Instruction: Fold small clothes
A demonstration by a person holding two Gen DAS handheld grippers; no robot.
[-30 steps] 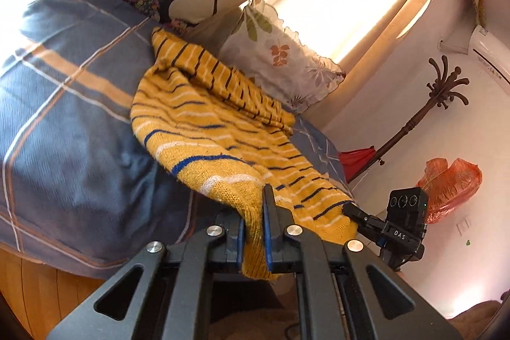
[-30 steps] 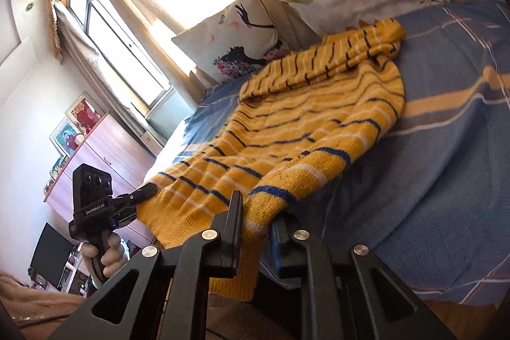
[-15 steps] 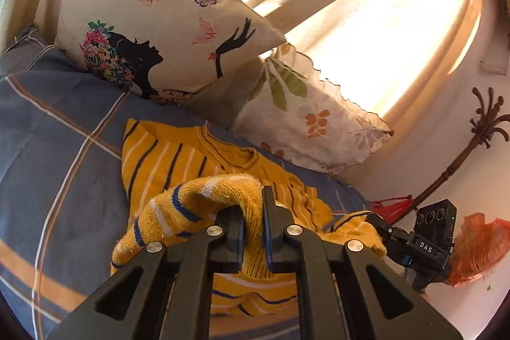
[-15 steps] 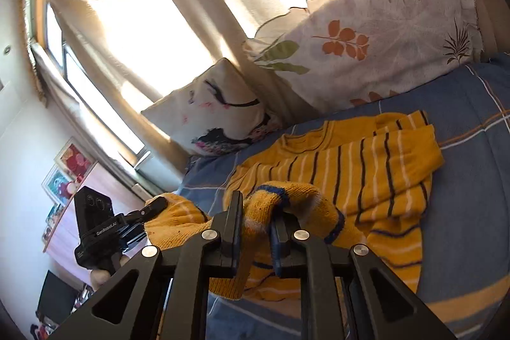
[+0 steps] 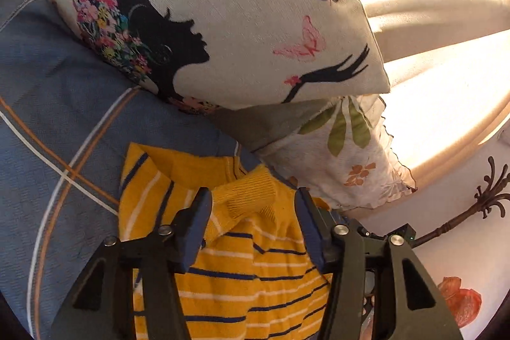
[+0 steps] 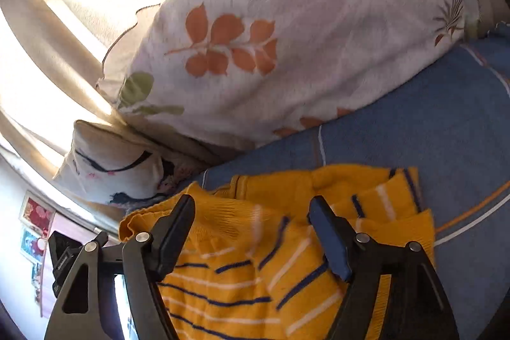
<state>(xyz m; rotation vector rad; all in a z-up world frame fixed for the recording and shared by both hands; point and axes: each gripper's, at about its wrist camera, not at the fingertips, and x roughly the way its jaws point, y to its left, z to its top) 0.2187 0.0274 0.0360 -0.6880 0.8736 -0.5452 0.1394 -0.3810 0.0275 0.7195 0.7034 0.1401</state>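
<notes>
A yellow knit sweater with navy and white stripes lies folded over on the blue bed cover. My left gripper is open, its jaws wide apart over the ribbed hem, holding nothing. In the right wrist view the same sweater lies doubled on the bed cover. My right gripper is open just above it, with the cloth lying loose between the fingers. The other hand-held gripper shows at the lower left there.
A cream pillow with a black silhouette and butterflies stands just beyond the sweater. A white leaf-print pillow leans next to it against sunlit curtains. A dark coat stand and an orange bag are at the right.
Both grippers carried the sweater's lower hem up toward the pillows, doubling it over. Both then opened and let go of the cloth, which now rests on the bed.
</notes>
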